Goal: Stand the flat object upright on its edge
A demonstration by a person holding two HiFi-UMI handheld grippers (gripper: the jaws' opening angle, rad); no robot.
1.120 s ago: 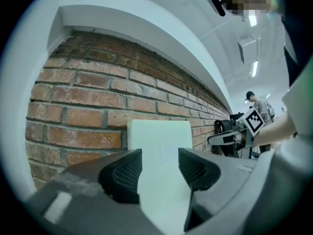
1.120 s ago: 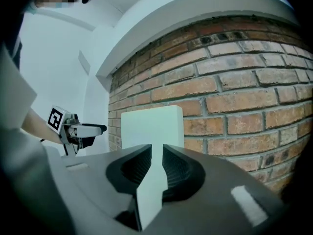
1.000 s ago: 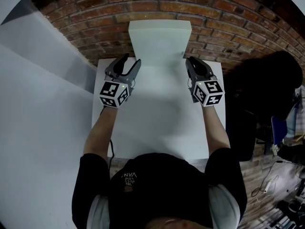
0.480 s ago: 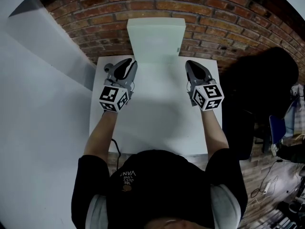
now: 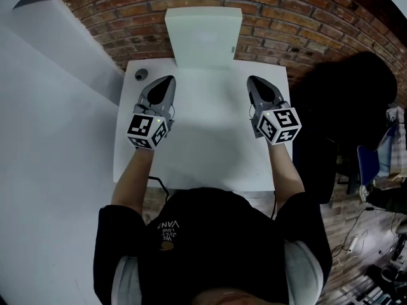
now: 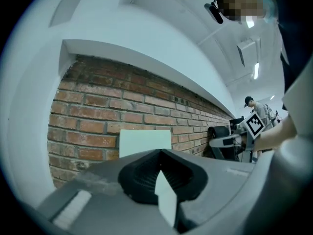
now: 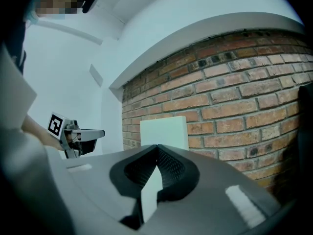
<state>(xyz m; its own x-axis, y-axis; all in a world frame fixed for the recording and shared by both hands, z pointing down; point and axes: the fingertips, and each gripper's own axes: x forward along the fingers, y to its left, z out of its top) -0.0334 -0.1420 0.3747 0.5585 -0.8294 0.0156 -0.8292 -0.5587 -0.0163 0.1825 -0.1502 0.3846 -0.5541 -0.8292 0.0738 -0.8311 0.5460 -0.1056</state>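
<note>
Brick wall point(image 5: 292, 11) is seen across the top, with the pale slab point(image 5: 203, 37) stood upright against it at top centre. Over the white table point(image 5: 210, 145), the left gripper point(image 5: 166, 81) at centre-left and the right gripper point(image 5: 253, 81) at centre-right have just been closed on nothing.

The slab point(image 5: 202, 37) stands upright at the far edge of the table point(image 5: 203, 164), against the brick wall point(image 5: 299, 18). The left gripper point(image 5: 166, 81) and right gripper point(image 5: 254, 81) are before it, one on either side. A round object point(image 5: 140, 74) occupies the table's far-left corner.
</note>
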